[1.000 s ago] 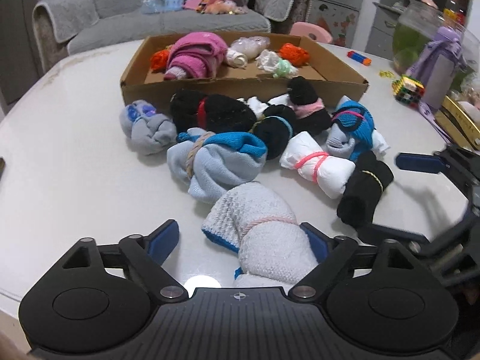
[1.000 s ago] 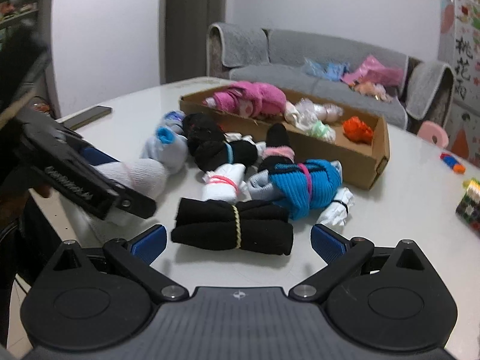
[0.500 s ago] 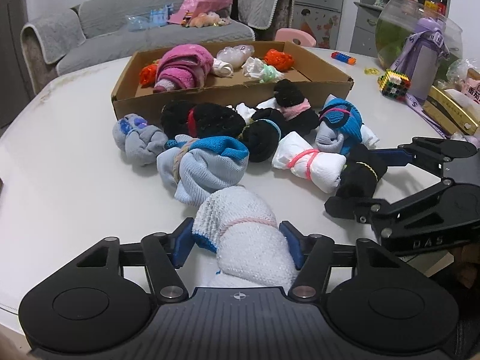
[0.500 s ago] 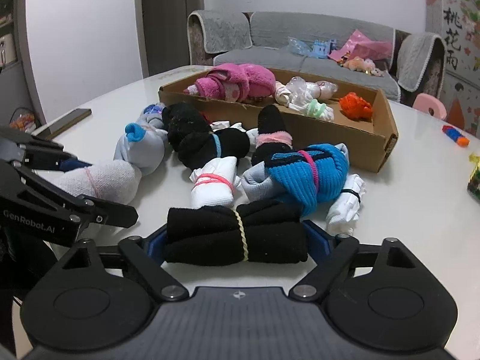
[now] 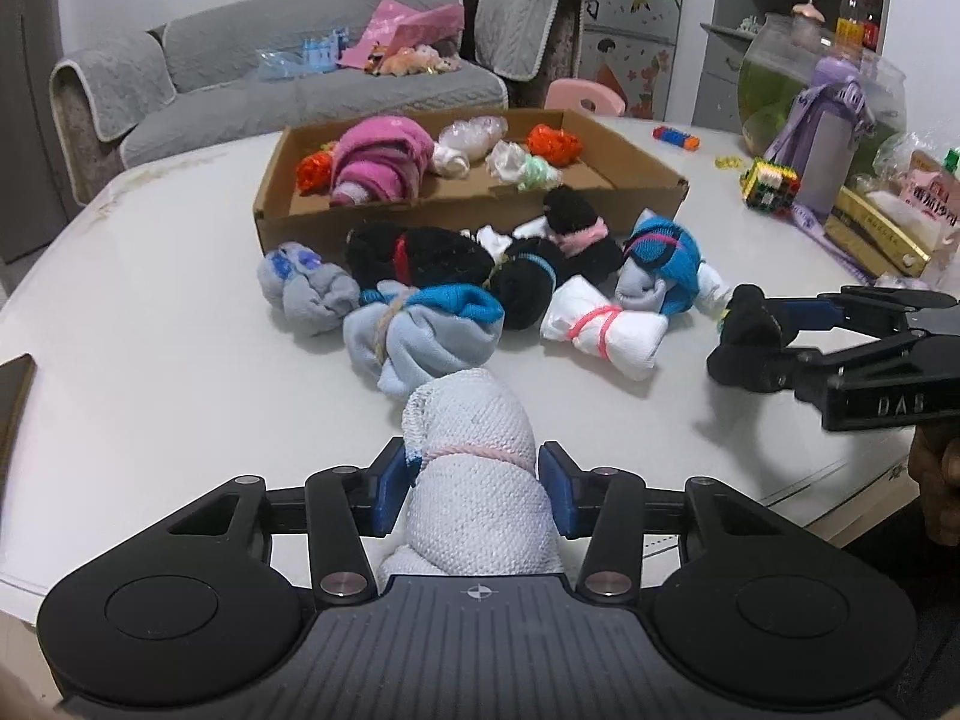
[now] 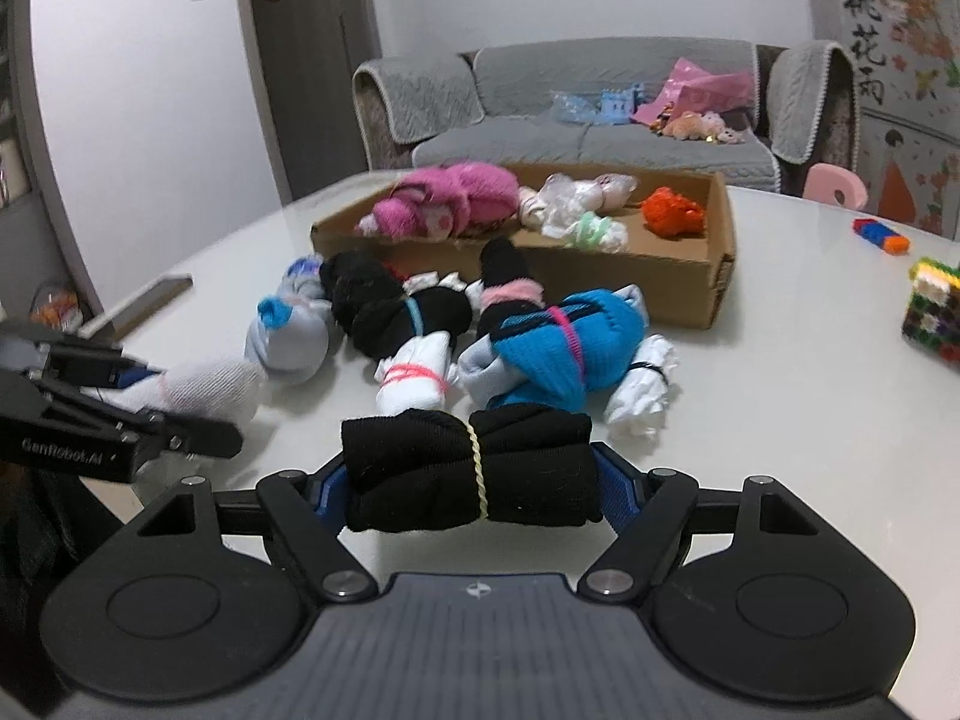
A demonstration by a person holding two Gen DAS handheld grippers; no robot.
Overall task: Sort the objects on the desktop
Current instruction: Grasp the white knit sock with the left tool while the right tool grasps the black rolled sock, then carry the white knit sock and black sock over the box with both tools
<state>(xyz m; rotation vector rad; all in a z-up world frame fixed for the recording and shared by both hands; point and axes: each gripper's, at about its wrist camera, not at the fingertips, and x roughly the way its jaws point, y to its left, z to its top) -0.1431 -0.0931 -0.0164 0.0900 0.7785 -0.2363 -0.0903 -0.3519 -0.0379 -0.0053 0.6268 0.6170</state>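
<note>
On the near side of the cardboard box, on the white table, lies a cluster of rolled sock bundles. The left gripper pinches a white knit sock roll banded in pink; its long axis runs along the fingers, with the free end toward the box. The right gripper pinches a black sock roll tied with a yellow band; its long axis lies crosswise between the blue pads, parallel to the box's near wall. Both held rolls sit nearer the cameras than the box and the loose bundles. Between them and the box lie a white roll with pink band, a blue-and-grey bundle, a pale blue bundle and black bundles just beside the box wall. Inside the box lie a pink sock roll and an orange item. Right of the box stands a multicoloured block cube.
</note>
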